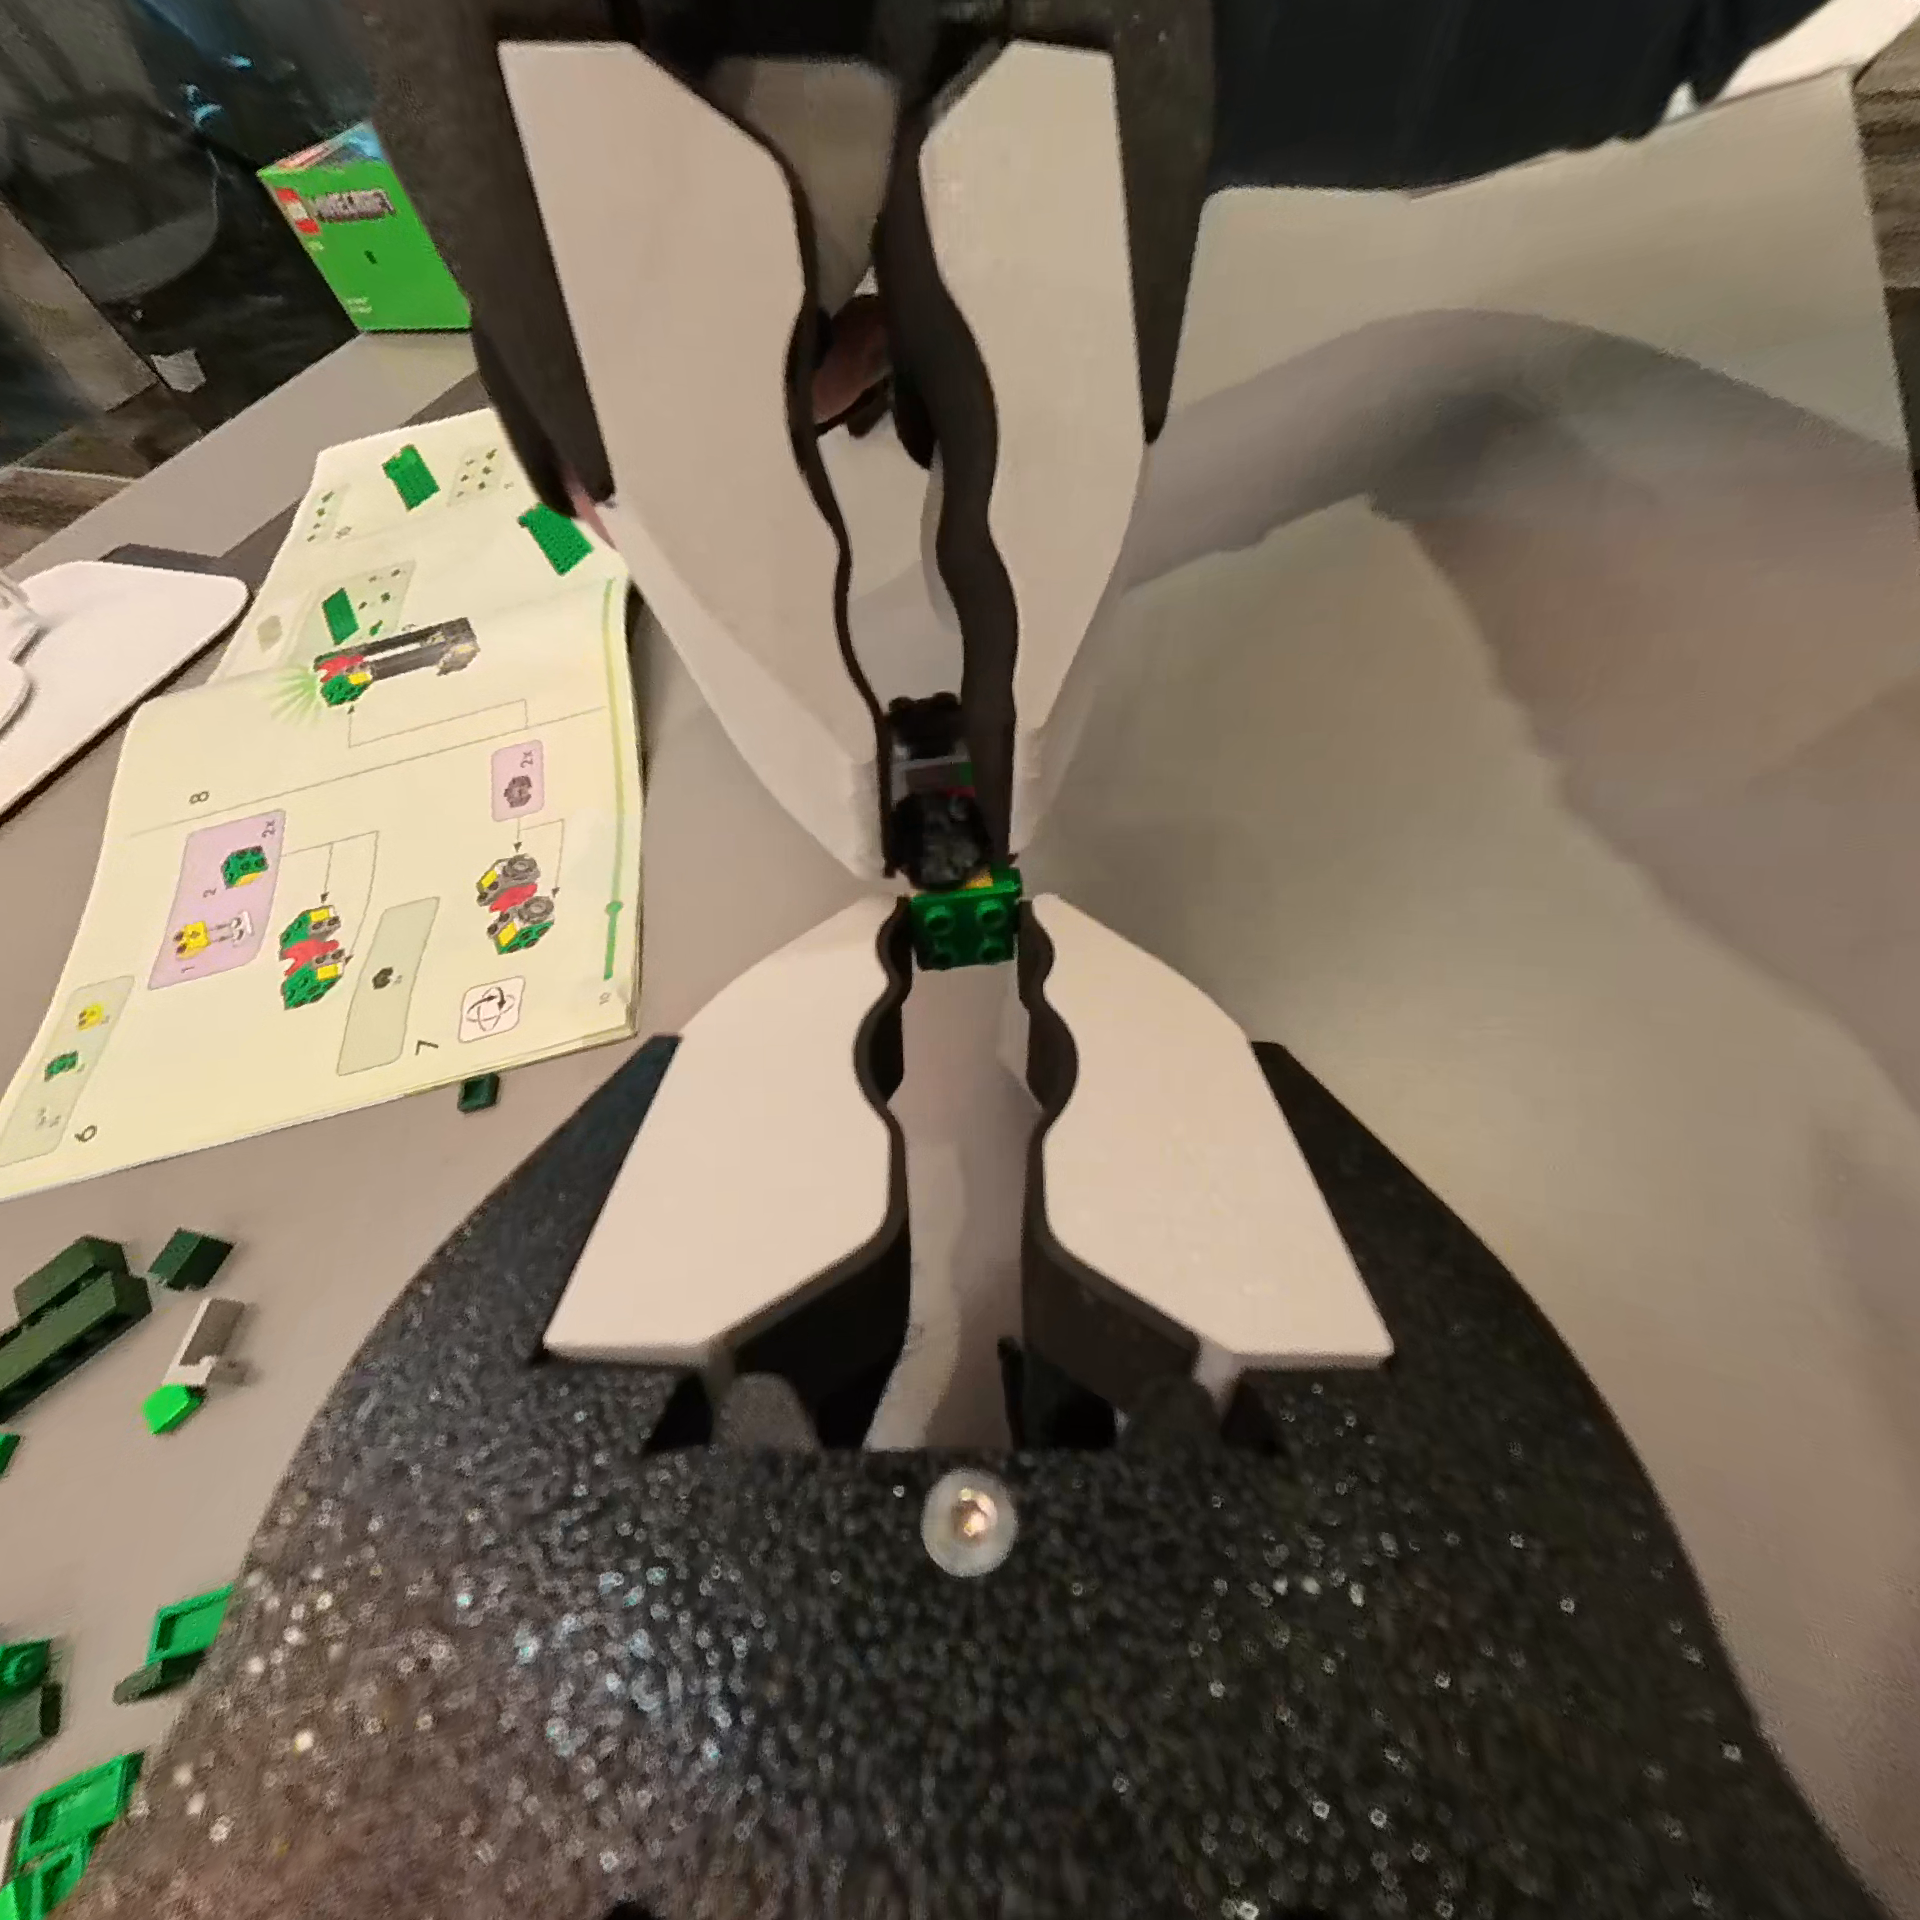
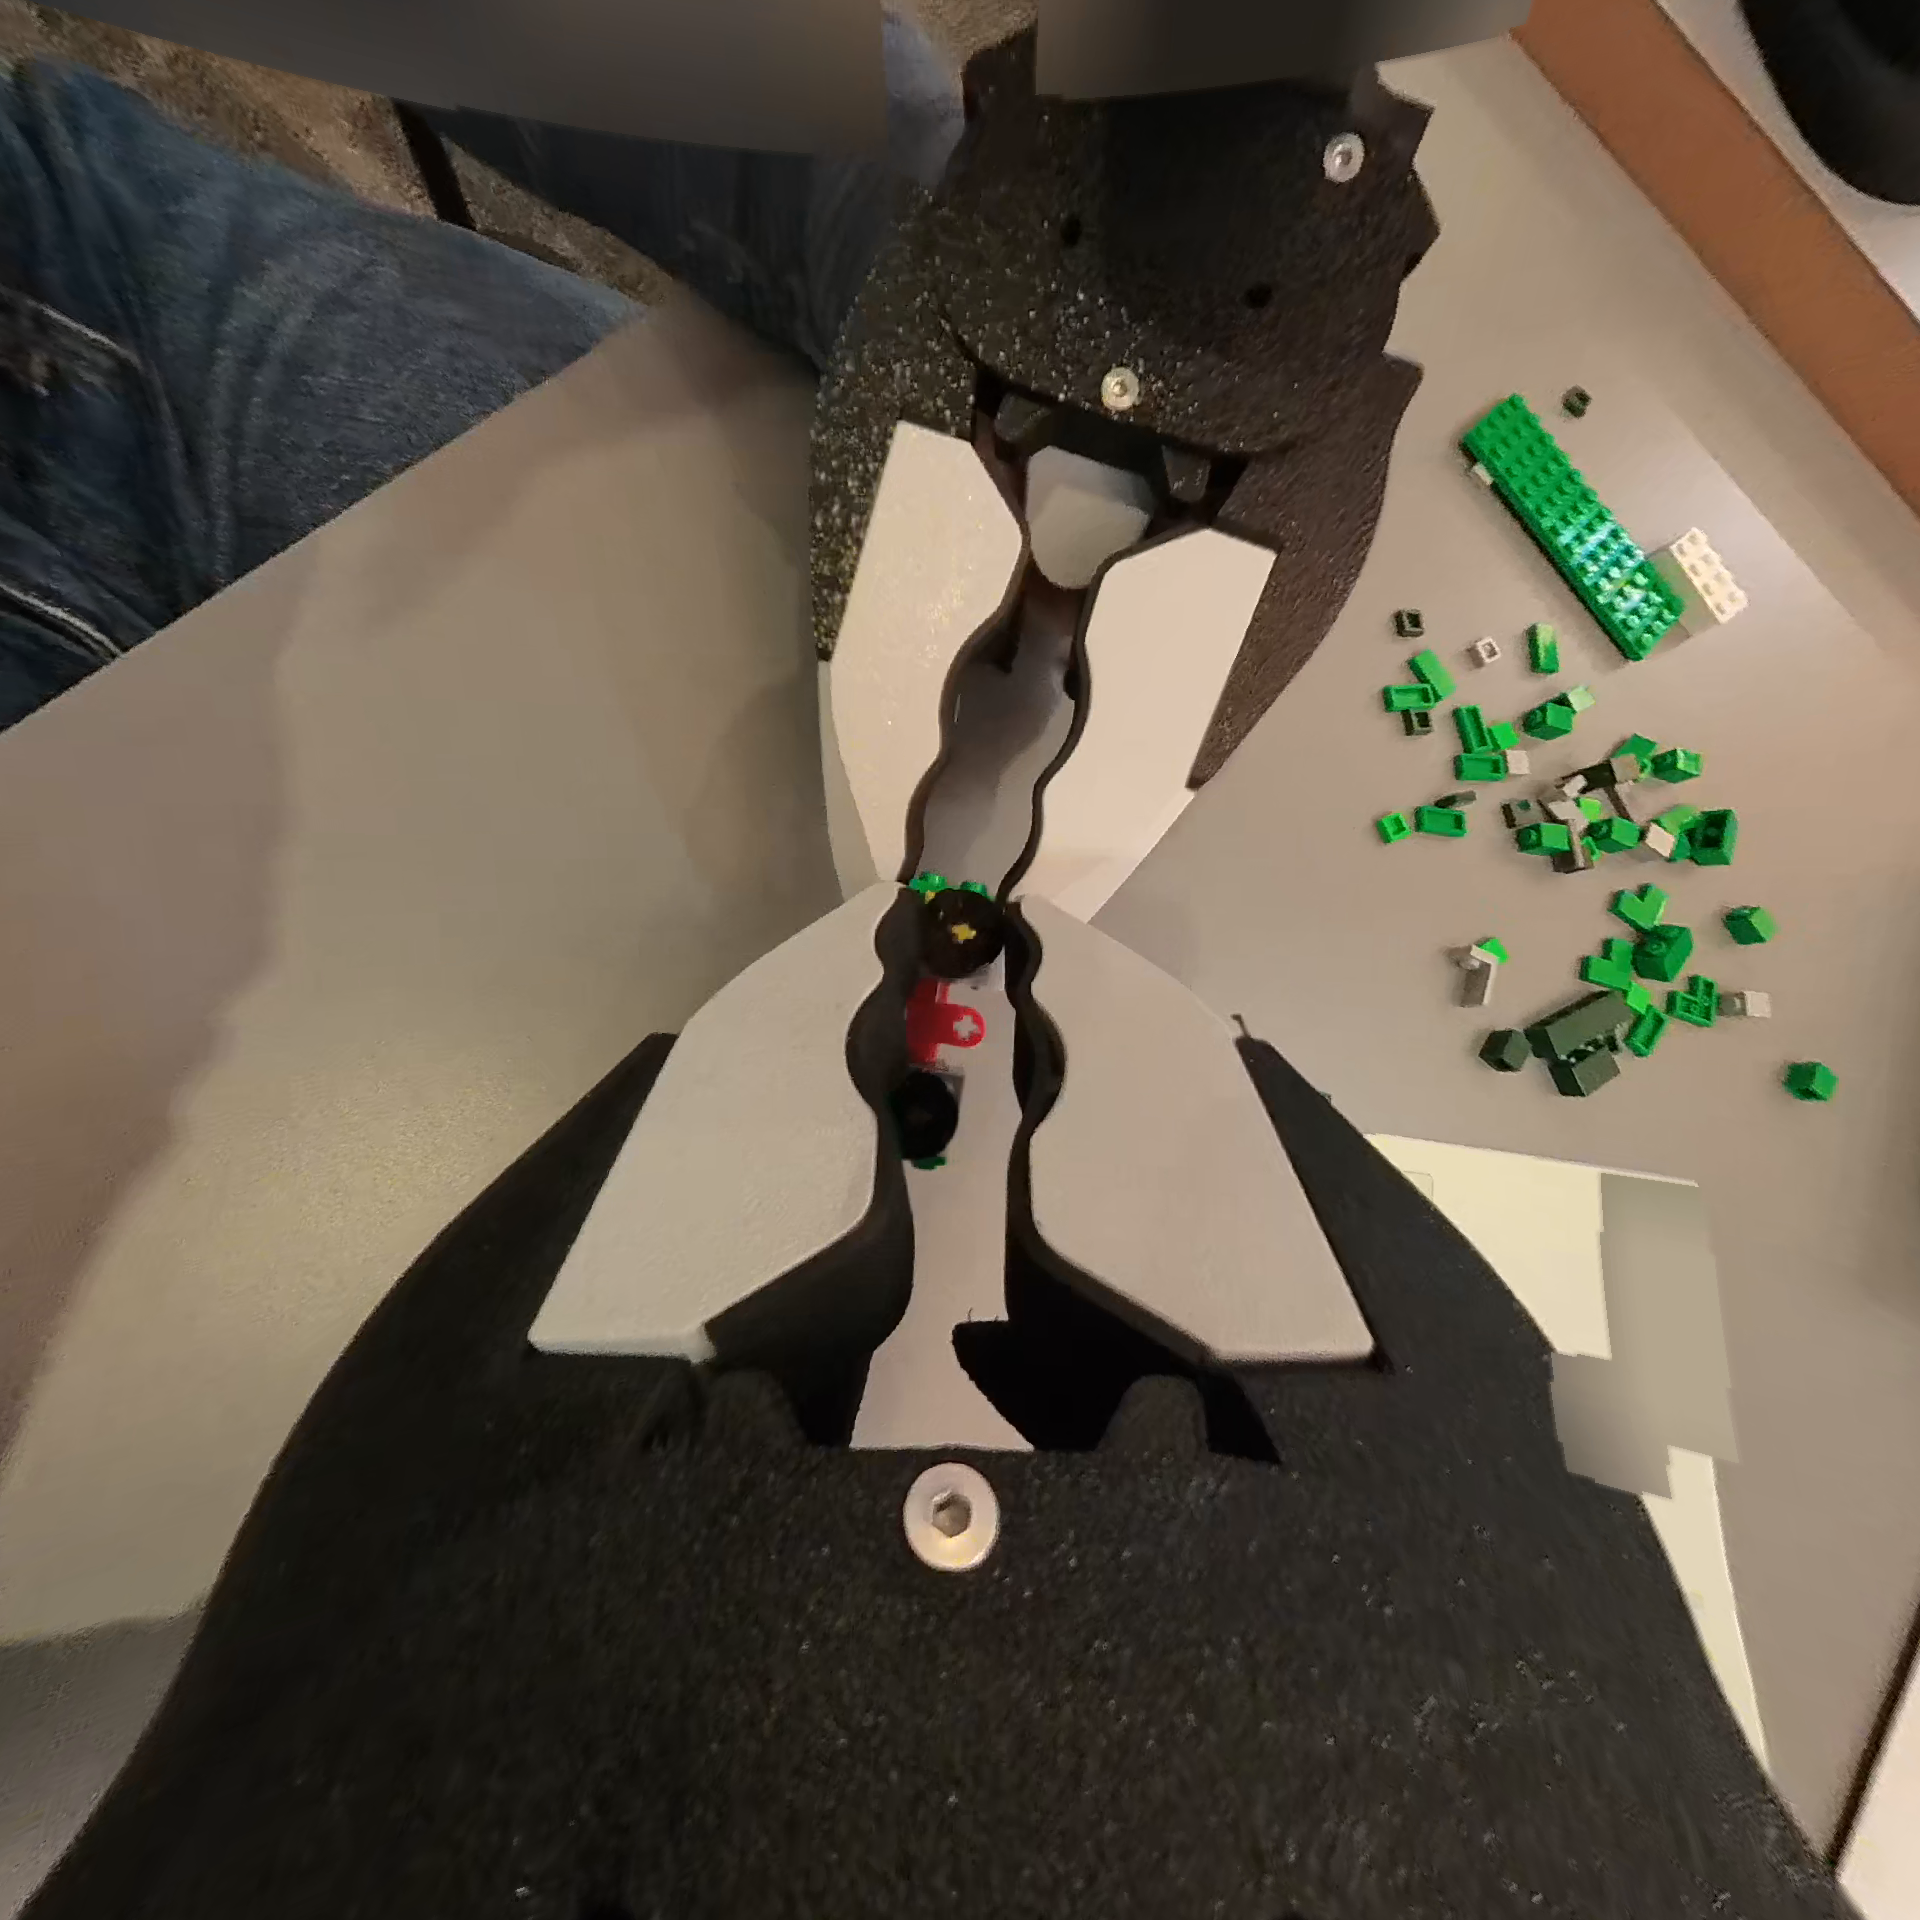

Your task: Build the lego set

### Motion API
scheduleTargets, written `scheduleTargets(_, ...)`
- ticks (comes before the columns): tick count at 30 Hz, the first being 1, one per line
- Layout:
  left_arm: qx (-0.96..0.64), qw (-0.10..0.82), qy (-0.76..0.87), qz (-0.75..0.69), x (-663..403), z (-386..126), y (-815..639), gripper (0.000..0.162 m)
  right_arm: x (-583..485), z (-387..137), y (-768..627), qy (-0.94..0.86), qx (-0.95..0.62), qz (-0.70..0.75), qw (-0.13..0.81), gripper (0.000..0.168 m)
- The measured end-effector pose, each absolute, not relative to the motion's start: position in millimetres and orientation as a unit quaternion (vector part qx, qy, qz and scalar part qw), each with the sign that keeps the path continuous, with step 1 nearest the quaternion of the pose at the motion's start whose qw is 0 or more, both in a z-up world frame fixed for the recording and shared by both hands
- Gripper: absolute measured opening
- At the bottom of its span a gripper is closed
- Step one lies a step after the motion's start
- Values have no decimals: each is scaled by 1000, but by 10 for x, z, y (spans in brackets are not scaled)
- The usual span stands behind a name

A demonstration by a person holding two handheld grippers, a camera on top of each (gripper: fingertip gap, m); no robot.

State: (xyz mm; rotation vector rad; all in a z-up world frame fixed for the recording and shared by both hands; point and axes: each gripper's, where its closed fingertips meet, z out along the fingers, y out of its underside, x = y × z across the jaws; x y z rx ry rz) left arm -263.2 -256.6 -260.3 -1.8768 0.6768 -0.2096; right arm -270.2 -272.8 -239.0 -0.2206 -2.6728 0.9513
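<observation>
Left hand-held gripper [image 1: 961,914] clamped on green 2x2 brick [image 1: 964,928] | right hand-held gripper [image 2: 951,940] clamped on wheeled sub-assembly [image 2: 943,1023], tips meeting above table [image 2: 1299,935] | instruction booklet [image 1: 343,852] left | loose green bricks [image 2: 1590,862], long green plate [image 2: 1569,525] right.

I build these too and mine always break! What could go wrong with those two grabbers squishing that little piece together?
The left gripper pinches only the green brick at its fingertips, so it might twist or pop out. The right gripper squeezes the small wheeled assembly; pushing crookedly could snap it apart. A dropped part could get lost among the loose green pieces.
</observation>
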Motion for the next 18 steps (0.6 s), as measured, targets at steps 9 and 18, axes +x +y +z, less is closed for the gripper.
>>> scheduleTargets(9, -767, 565, 284, -113, -2599, -2497, -2594, 19, -2679, -2295, -2776, -925, -70, 353, 119, 15)
scheduleTargets(18, -760, 572, 283, -121, -2587, -2466, -2602, 19, -2676, -2280, -2780, -927, -69, 350, 120, 16)
